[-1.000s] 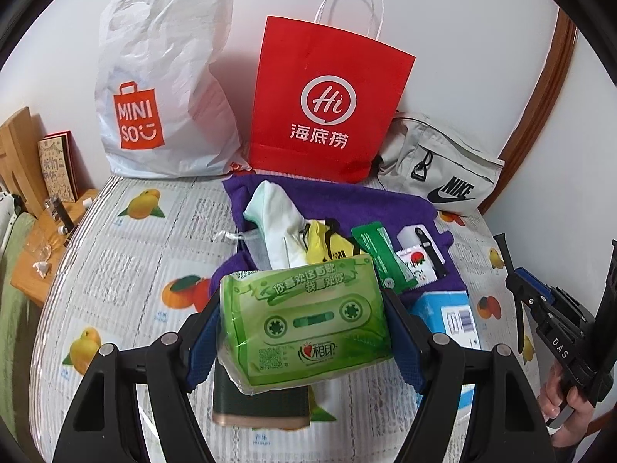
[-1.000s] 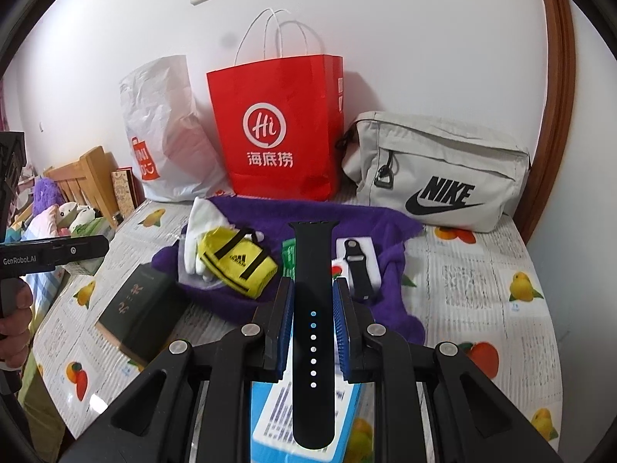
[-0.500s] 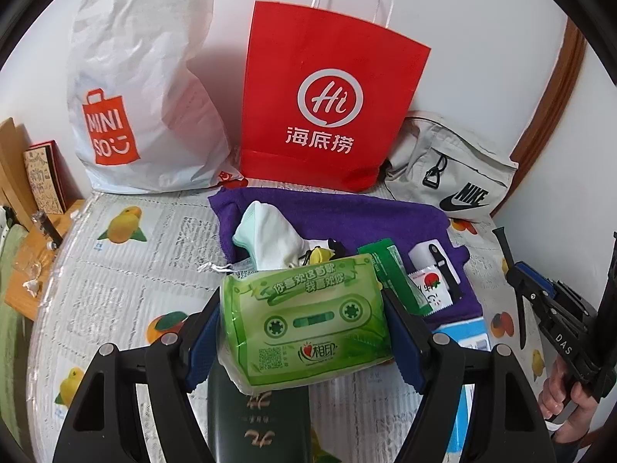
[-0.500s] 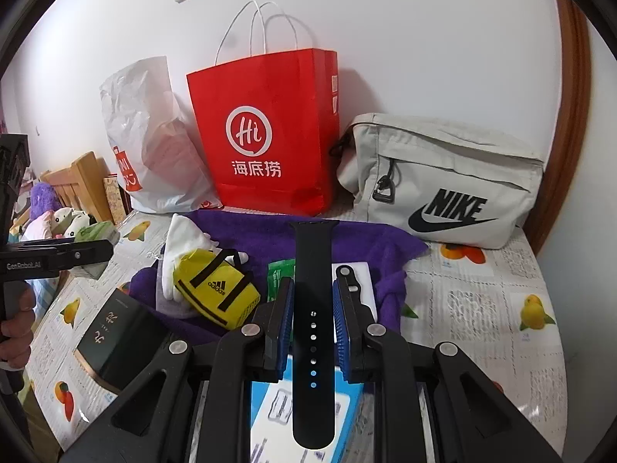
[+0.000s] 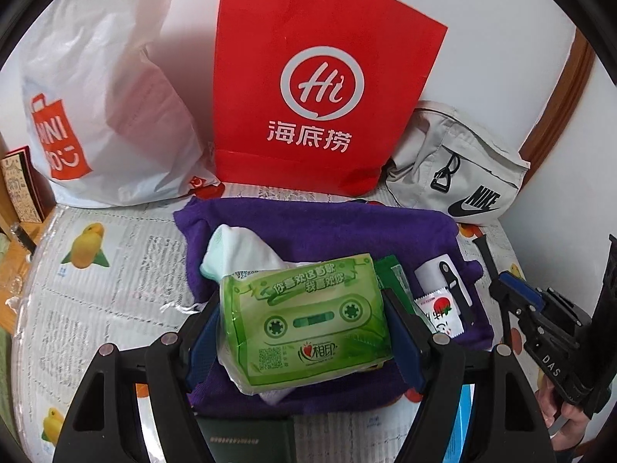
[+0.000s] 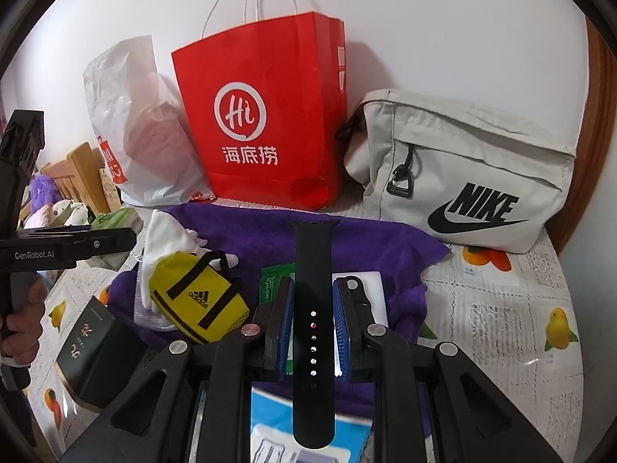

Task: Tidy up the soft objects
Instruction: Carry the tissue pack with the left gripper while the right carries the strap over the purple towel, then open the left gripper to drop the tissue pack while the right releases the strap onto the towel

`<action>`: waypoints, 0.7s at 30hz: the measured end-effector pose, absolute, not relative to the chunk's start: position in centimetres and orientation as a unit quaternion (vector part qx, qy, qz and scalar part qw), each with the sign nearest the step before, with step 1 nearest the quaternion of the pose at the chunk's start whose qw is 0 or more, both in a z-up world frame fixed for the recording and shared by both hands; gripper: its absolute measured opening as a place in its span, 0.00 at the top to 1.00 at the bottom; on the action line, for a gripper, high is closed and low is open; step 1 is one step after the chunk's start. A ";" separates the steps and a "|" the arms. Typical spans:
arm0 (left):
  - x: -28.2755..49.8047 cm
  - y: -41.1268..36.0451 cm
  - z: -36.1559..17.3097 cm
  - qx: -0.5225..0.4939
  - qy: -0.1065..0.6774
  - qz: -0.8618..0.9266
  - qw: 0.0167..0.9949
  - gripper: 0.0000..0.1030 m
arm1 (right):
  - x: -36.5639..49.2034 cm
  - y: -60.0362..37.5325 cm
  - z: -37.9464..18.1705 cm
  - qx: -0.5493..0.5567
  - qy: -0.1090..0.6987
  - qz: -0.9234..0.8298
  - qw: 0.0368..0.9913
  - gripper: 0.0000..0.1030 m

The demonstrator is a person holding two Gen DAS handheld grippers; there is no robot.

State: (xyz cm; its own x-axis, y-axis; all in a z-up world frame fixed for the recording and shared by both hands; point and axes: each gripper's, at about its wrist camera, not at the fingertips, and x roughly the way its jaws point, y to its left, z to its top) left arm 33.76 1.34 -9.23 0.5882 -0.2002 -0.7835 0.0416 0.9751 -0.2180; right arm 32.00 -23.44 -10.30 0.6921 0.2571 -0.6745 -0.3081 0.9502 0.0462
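While left claw (image 5: pixel 304 332) grips green tissue pack (image 5: pixel 308 320) between blue pads, pack hangs above purple towel (image 5: pixel 331 223) on bed. Right claw (image 6: pixel 313 328) closed on black watch strap (image 6: pixel 312 308), strap upright, over same towel. White sock (image 5: pixel 239 250) and yellow adidas pouch (image 6: pixel 198 297) lie on towel. Red paper bag (image 5: pixel 324 88), white plastic bag (image 5: pixel 100 88), grey Nike bag (image 6: pixel 462 177) stand by wall.

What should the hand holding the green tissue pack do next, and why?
Probably carry it forward and up toward the open top of the red paper bag. The left gripper is shut on the green tissue pack, held above the purple towel, and the bag stands straight ahead against the wall. Which bag is meant isn't shown.
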 end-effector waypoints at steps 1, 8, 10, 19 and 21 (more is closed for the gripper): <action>34.1 1.3 -9.4 -0.088 0.450 -0.068 0.886 0.28 | 32.2 -23.4 -10.5 -0.035 0.363 0.154 0.918 0.80; 35.8 0.8 -10.2 -0.085 0.455 -0.067 0.884 0.28 | 33.9 -22.7 -11.6 -0.039 0.382 0.171 0.907 0.80; 36.3 0.7 -10.7 -0.089 0.456 -0.069 0.883 0.28 | 34.2 -22.4 -12.0 -0.045 0.385 0.176 0.905 0.80; 38.3 1.0 -12.1 -0.096 0.471 -0.057 0.875 0.27 | 36.0 -21.7 -14.1 -0.049 0.415 0.182 0.890 0.80; 38.7 1.0 -12.4 -0.097 0.474 -0.059 0.873 0.27 | 36.4 -21.6 -14.4 -0.051 0.423 0.186 0.886 0.80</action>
